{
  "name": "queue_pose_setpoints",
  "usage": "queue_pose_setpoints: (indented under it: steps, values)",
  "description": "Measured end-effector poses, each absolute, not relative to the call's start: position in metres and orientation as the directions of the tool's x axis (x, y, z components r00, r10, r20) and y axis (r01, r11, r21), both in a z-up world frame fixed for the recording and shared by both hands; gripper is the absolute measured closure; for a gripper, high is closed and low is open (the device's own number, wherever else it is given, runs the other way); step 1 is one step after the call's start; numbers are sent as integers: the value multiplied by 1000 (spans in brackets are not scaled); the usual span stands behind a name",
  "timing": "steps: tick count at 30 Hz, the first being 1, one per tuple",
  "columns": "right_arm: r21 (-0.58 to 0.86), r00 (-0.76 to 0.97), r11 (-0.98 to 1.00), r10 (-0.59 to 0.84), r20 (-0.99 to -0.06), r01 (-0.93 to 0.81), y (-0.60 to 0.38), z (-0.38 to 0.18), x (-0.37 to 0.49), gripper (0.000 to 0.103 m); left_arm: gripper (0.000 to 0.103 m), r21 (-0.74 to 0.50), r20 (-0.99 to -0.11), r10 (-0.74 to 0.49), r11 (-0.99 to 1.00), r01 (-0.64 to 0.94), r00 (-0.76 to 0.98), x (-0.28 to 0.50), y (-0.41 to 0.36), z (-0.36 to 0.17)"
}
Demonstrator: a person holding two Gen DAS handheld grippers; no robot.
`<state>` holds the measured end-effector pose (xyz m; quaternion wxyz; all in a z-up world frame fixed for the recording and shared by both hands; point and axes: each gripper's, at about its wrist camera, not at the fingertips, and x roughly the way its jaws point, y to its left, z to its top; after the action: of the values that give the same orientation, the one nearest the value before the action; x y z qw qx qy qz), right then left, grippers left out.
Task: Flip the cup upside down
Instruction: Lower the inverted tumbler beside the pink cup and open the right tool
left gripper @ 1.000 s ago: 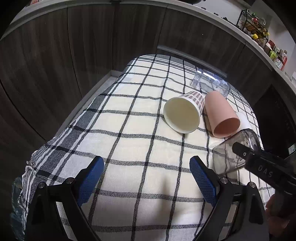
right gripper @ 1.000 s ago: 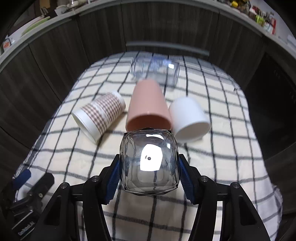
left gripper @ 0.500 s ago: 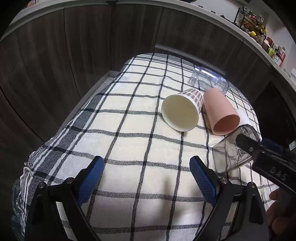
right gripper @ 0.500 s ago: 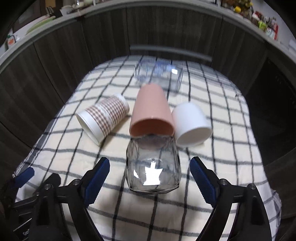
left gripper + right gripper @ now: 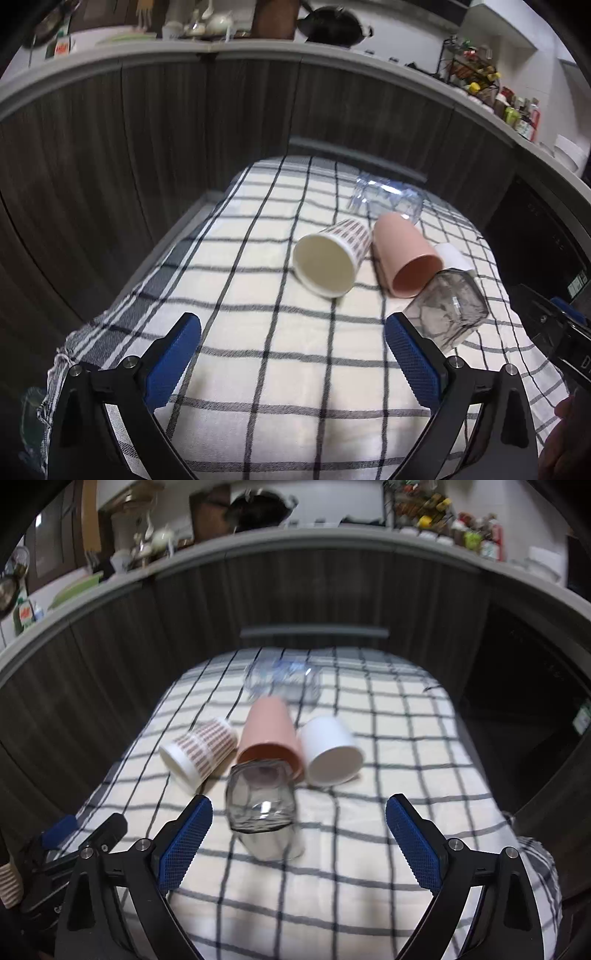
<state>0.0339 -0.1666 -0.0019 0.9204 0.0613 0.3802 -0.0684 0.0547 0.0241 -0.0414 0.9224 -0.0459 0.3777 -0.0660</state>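
Note:
A smoky faceted glass cup (image 5: 260, 806) stands upside down on the checked cloth, base up, just in front of the pink cup; it also shows in the left wrist view (image 5: 448, 312). My right gripper (image 5: 297, 840) is open and empty, pulled back a little behind the glass. My left gripper (image 5: 291, 356) is open and empty over the cloth's near left. A pink cup (image 5: 269, 734), a brown-patterned paper cup (image 5: 201, 751) and a white cup (image 5: 330, 753) lie on their sides. A clear plastic cup (image 5: 284, 681) lies behind them.
The checked cloth (image 5: 406, 760) covers a small table whose edges drop off left, right and front. Dark cabinet fronts (image 5: 147, 147) stand close behind, under a cluttered counter. The right gripper's body shows at the right edge of the left wrist view (image 5: 557, 332).
My right gripper opened and let go of the smoky glass, then drew back. The glass now stands base up on the cloth. Both cameras have tilted up and back.

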Motion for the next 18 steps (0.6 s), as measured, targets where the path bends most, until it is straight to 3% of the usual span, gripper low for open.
queue_pose_setpoints:
  steps: [7, 18]
  values:
    - [-1, 797, 981, -158, -582, 194, -168, 5, 6, 2, 0, -81, -675, -173, 984, 161, 717, 42, 1, -37]
    - [-11, 825, 973, -202, -528, 231, -177, 8, -6, 2, 0, -39, -612, -145, 987, 153, 778, 25, -4, -25]
